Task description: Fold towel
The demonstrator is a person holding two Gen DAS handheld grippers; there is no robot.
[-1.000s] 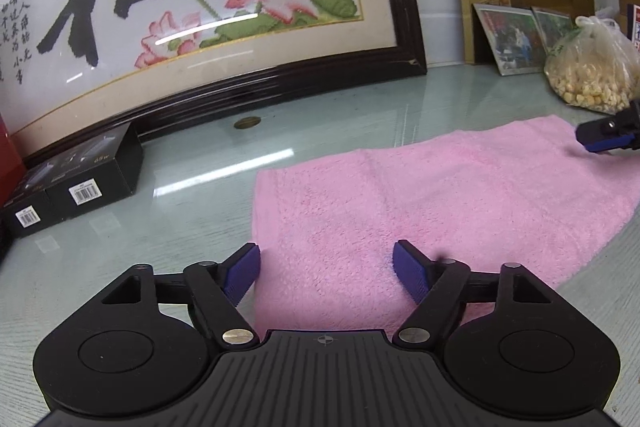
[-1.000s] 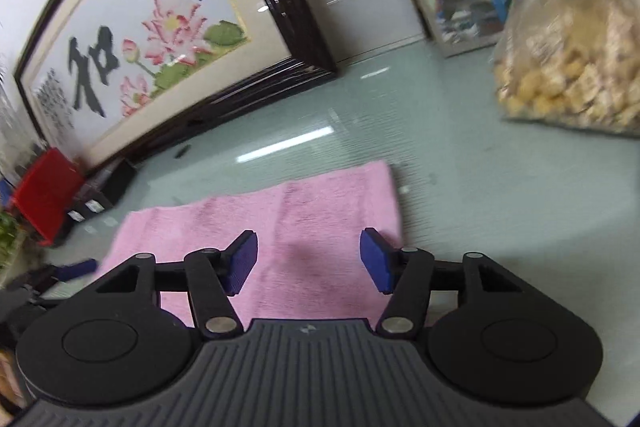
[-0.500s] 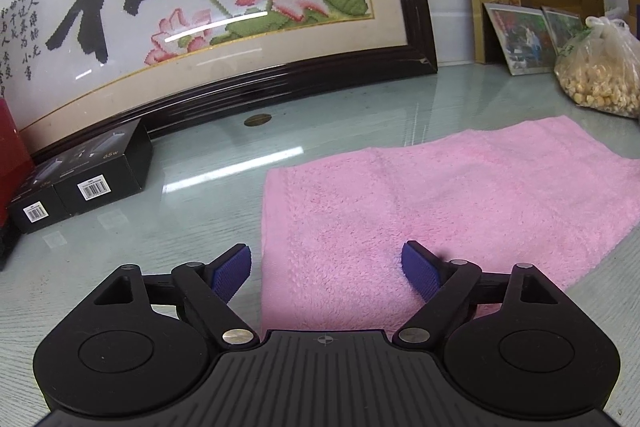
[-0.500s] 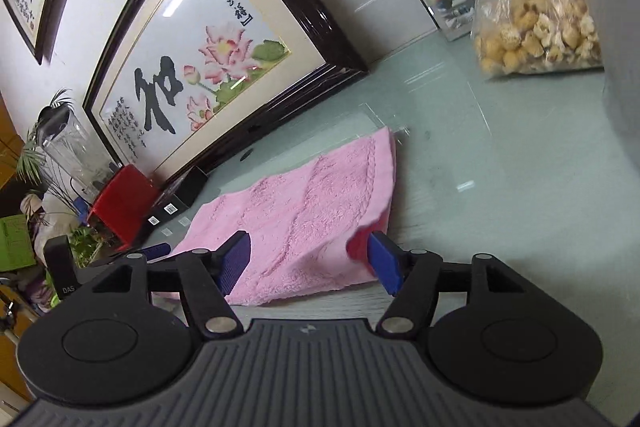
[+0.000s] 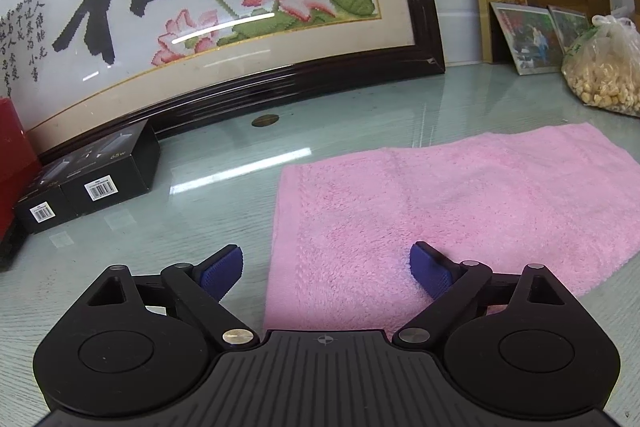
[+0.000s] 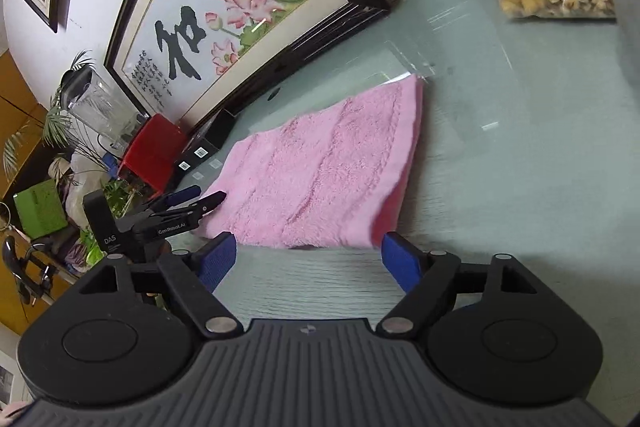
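A pink towel (image 5: 440,203) lies flat on the glass tabletop, folded over itself; the right wrist view (image 6: 320,167) shows its doubled right edge. My left gripper (image 5: 326,269) is open and empty, low over the towel's near left corner, one finger off the cloth on the glass. My right gripper (image 6: 308,259) is open and empty, just short of the towel's near edge over bare table. The left gripper also shows in the right wrist view (image 6: 192,201) at the towel's left corner.
A large framed lotus picture (image 5: 224,7) leans at the back. Black boxes (image 5: 88,179) and a red box (image 6: 154,151) stand left. A plastic bag of nuts (image 5: 604,71) and photo frames (image 5: 528,39) sit back right. A coin (image 5: 265,119) lies near the frame.
My right gripper has pulled back off the towel's right end to its near edge and tilted. My left gripper has opened wider and stayed at the near left corner.
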